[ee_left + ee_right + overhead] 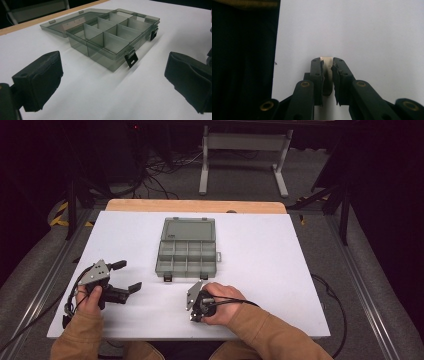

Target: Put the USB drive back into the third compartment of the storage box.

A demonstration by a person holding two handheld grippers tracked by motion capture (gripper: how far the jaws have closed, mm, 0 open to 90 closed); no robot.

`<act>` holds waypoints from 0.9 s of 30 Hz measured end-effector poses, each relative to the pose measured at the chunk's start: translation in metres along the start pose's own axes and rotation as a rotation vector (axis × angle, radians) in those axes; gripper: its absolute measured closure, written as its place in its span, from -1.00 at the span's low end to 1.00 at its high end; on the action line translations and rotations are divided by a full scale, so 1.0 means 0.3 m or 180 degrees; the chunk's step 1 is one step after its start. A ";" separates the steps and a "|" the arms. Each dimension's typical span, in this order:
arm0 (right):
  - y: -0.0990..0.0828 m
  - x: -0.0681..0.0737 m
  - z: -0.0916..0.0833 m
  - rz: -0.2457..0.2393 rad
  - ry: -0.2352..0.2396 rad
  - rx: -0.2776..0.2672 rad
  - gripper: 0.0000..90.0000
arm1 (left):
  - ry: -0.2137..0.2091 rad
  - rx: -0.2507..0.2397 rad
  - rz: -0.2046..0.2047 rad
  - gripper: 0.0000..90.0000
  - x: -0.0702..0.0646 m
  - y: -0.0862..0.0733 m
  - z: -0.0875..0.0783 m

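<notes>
Left gripper [112, 82] jaws stand wide apart, nothing between them, pads clear of the white desk [82, 95]. Ahead: smoky translucent organizer box [112, 37], lid [75, 21] folded flat back toward the desk's far wooden edge [30, 23]. Compartments look empty, though the tinted walls hide some floors. Two black latches [131, 58] hang off the front wall.

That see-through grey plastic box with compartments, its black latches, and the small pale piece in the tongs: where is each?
See-through grey plastic compartment box [186, 256], high view, divider grid.
Black latch [131, 59], left gripper view, near front clip.
Small pale piece [327, 61], right gripper view, top edge between the right tongs.
</notes>
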State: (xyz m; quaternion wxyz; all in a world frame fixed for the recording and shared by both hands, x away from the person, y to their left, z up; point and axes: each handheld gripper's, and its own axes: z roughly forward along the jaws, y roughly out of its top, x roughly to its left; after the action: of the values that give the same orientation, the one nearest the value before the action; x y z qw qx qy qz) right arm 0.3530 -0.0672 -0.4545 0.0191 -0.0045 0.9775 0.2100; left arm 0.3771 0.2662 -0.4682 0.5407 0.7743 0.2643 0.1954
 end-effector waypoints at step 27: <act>-0.006 -0.049 -0.056 0.0161 -0.0024 -0.0241 0.77 | 0.0030 -0.0016 0.0014 -0.95 0.002 -0.002 0.001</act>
State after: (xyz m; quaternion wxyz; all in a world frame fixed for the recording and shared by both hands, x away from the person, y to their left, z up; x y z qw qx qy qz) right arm 0.3672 -0.0757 -0.4393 0.0174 0.0203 0.9686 0.2473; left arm 0.3776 0.2664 -0.4690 0.5410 0.7726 0.2647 0.2009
